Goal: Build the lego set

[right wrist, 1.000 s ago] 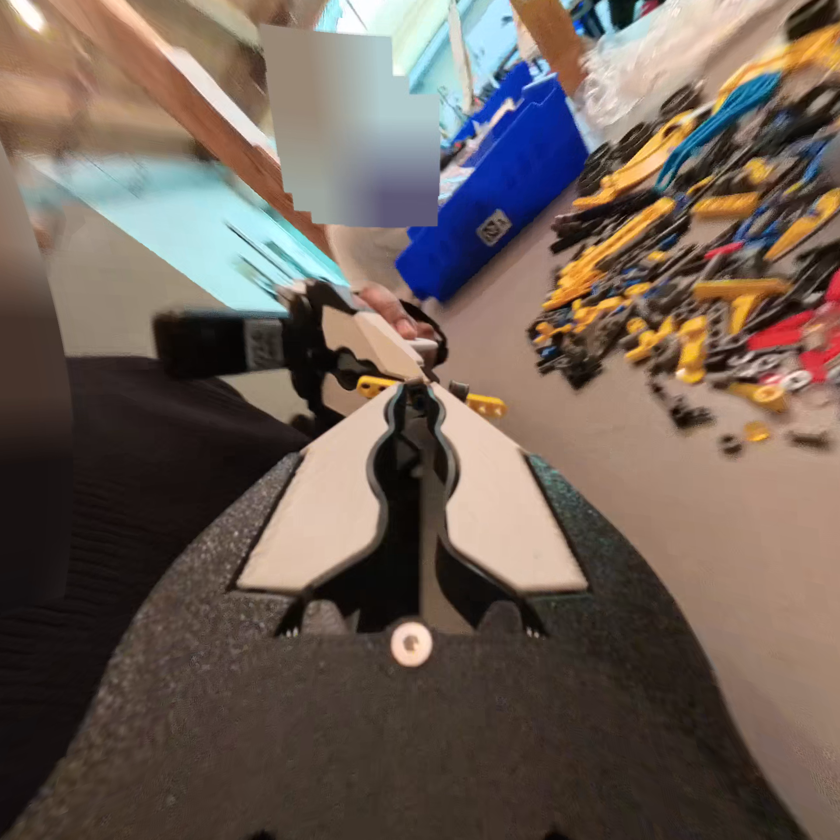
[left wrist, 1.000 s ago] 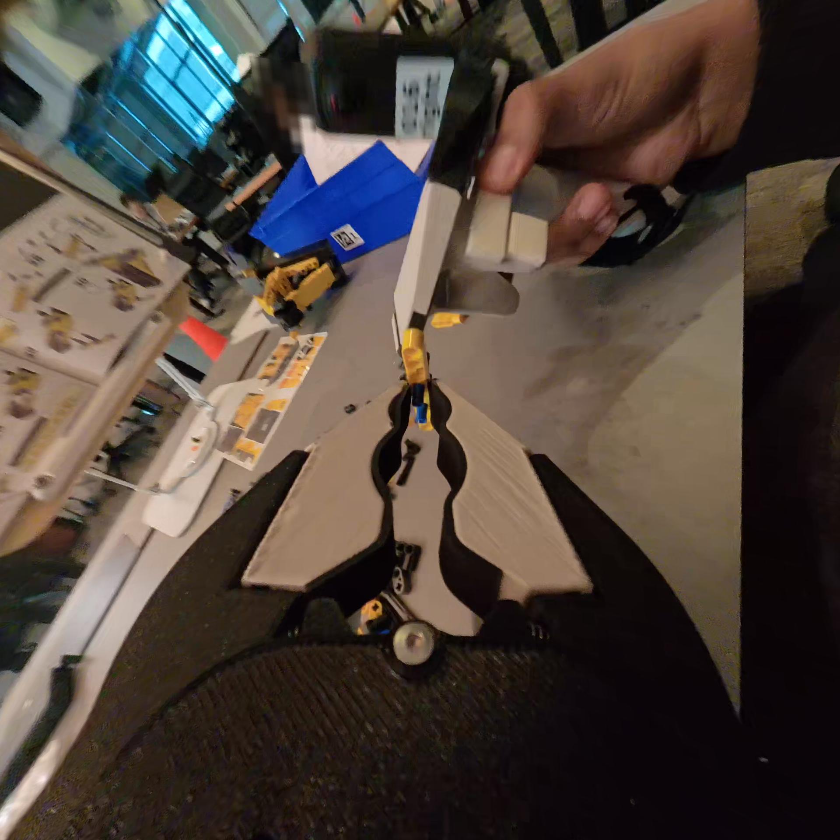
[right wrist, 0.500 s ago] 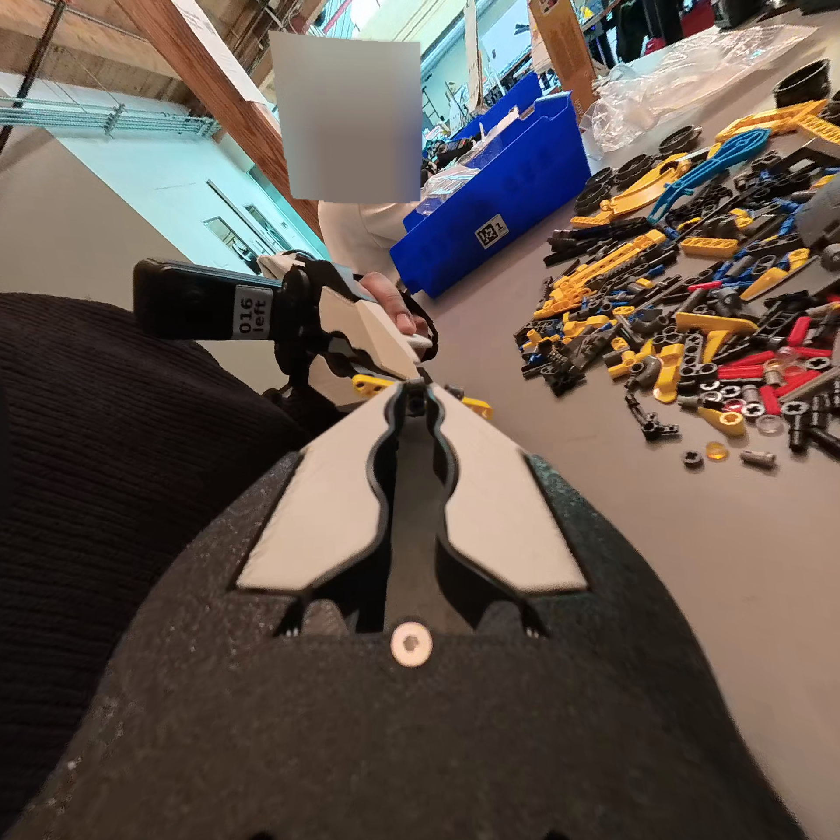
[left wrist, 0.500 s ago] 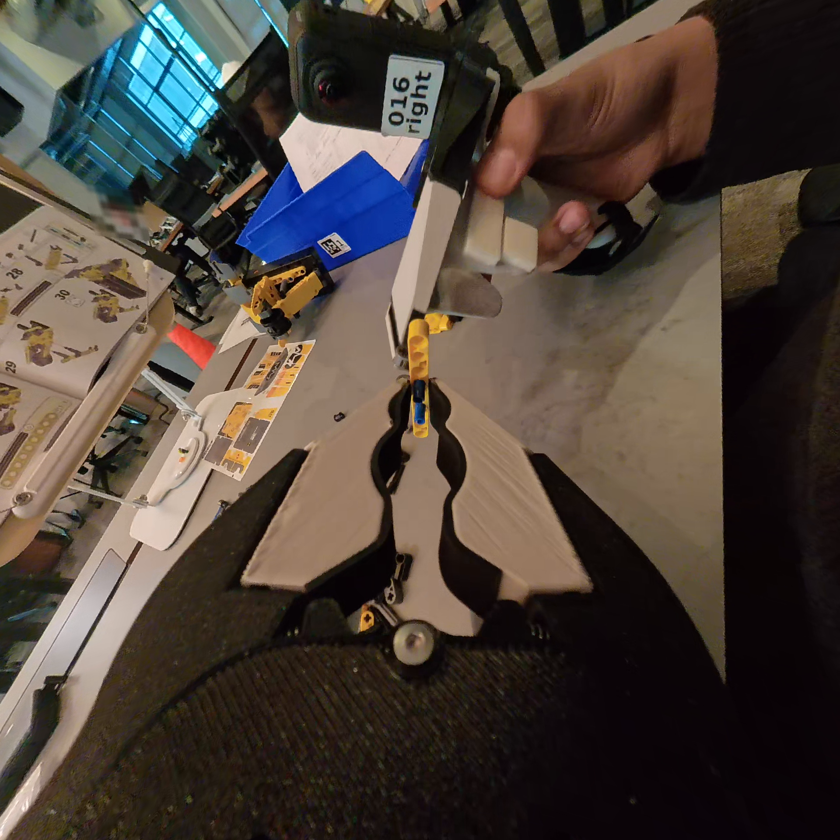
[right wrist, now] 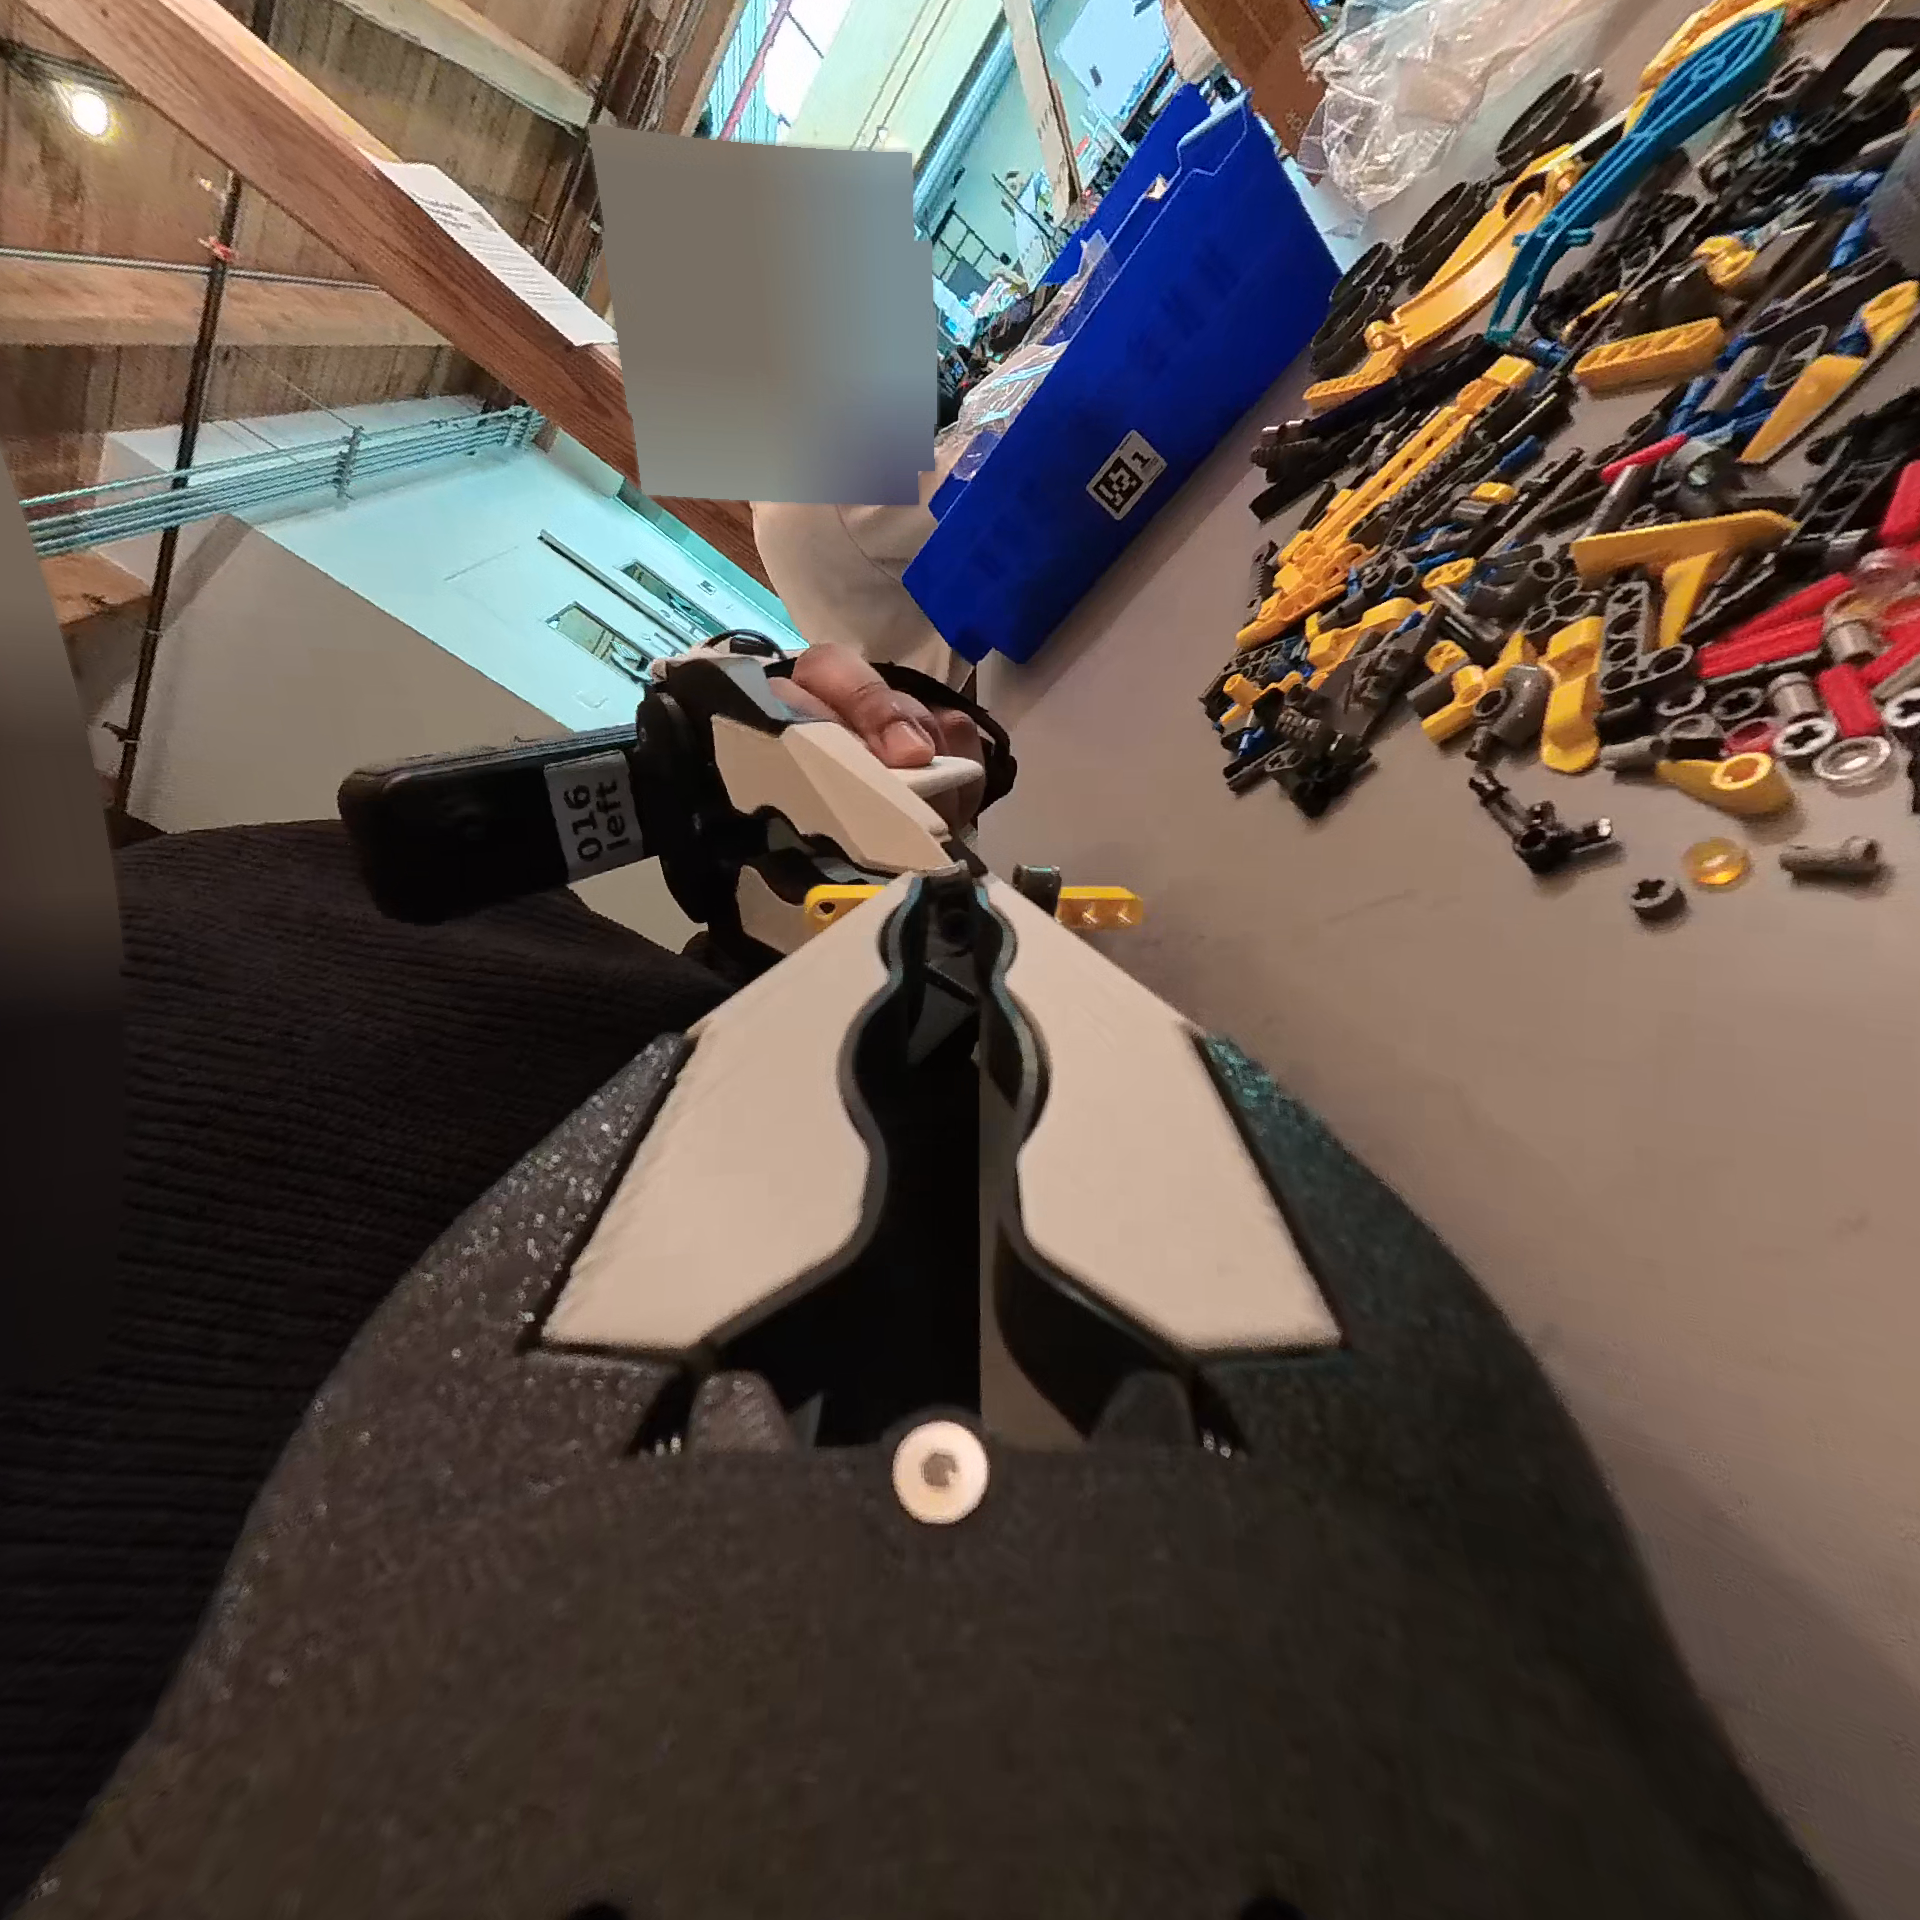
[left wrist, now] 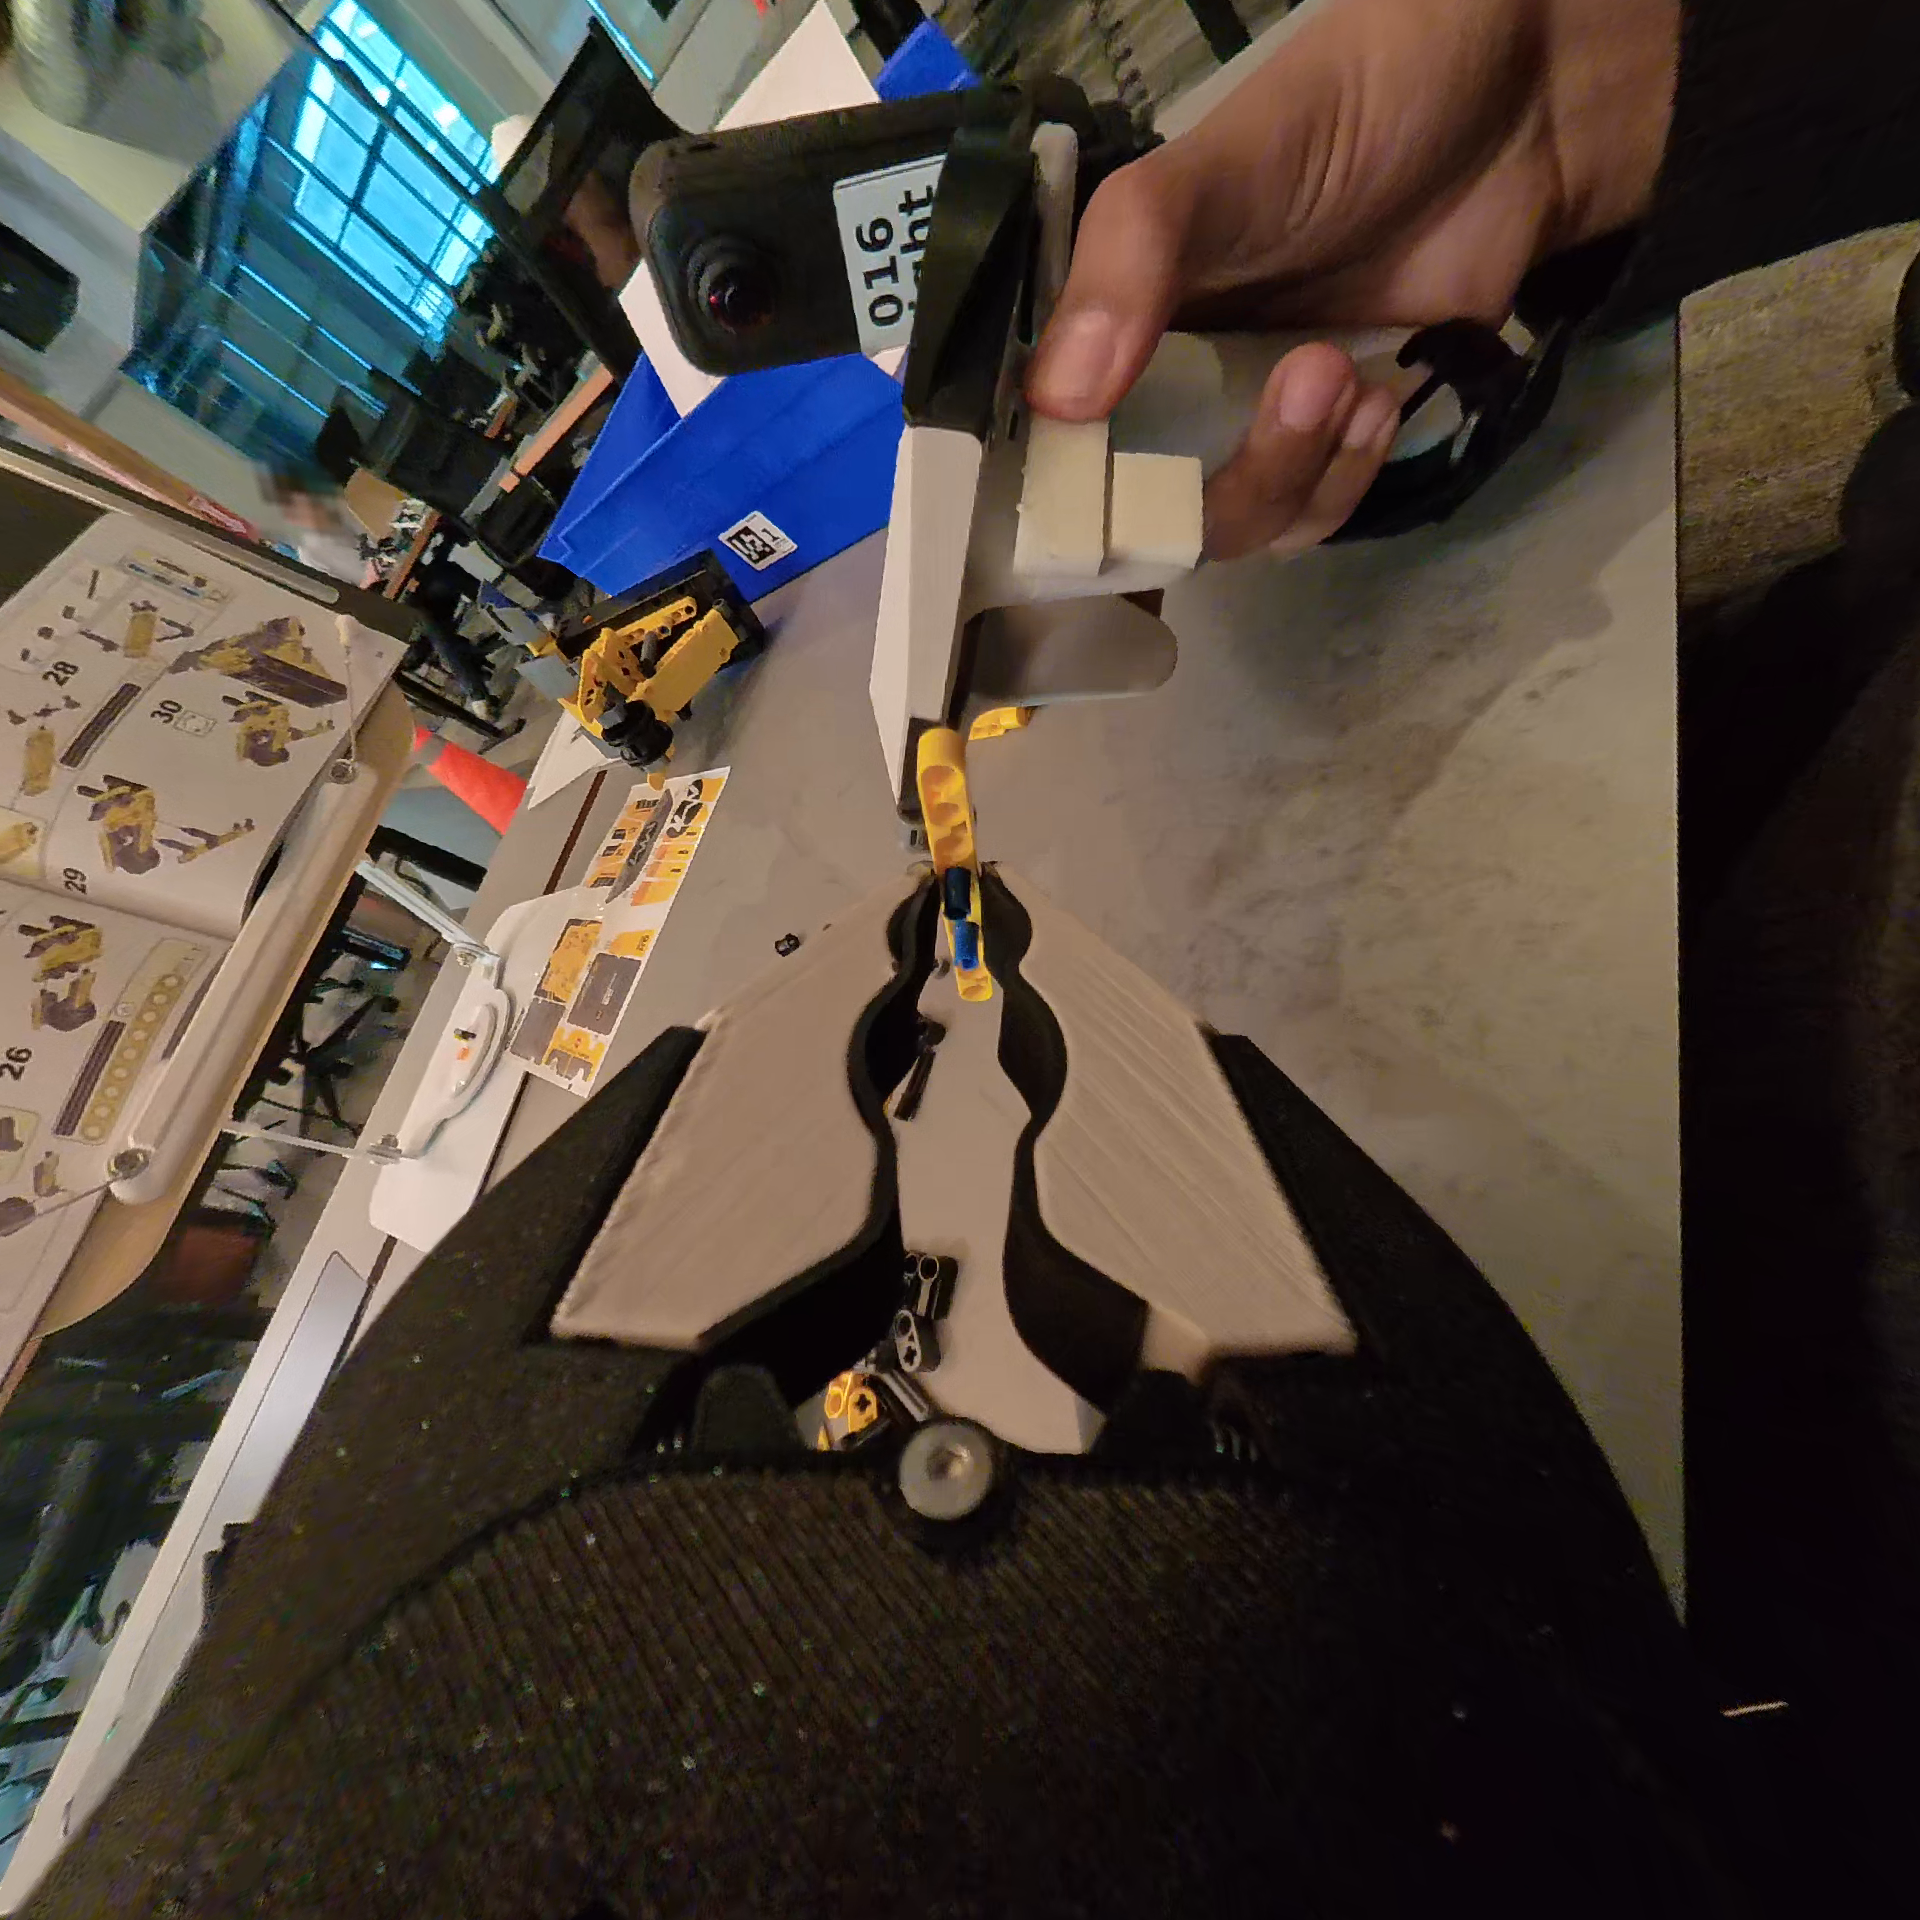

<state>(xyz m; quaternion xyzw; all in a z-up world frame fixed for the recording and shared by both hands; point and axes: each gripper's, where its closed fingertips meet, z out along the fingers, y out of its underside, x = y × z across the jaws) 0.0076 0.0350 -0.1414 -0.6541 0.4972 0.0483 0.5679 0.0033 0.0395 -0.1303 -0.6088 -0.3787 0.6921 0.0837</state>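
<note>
The two tools have drawn closer together than they were a second ago, and the blur of that moment has settled into a steady hold; the left hand-held gripper (left wrist: 961, 883) is pinched tight on a yellow beam (left wrist: 951, 821), a slim, glossy plastic strip pierced with round holes and carrying a small blue pin (left wrist: 961, 925); the right hand-held gripper (left wrist: 920, 821), clasped by a hand (left wrist: 1351, 208), has its tips at the far end of the same beam, closed to a narrow slit, though whether it truly grips the beam or a small dark part I cannot tell; both hang above the matt grey, mottled tabletop (left wrist: 1351, 831), near its near edge; the fingers are pale, ridged printed plastic on grainy black bodies; towards the far edge lie a smooth blue bin (right wrist: 1122, 395) and a jumble of loose bricks (right wrist: 1610, 540); an open instruction booklet (left wrist: 114, 748) stands at the left side.
</note>
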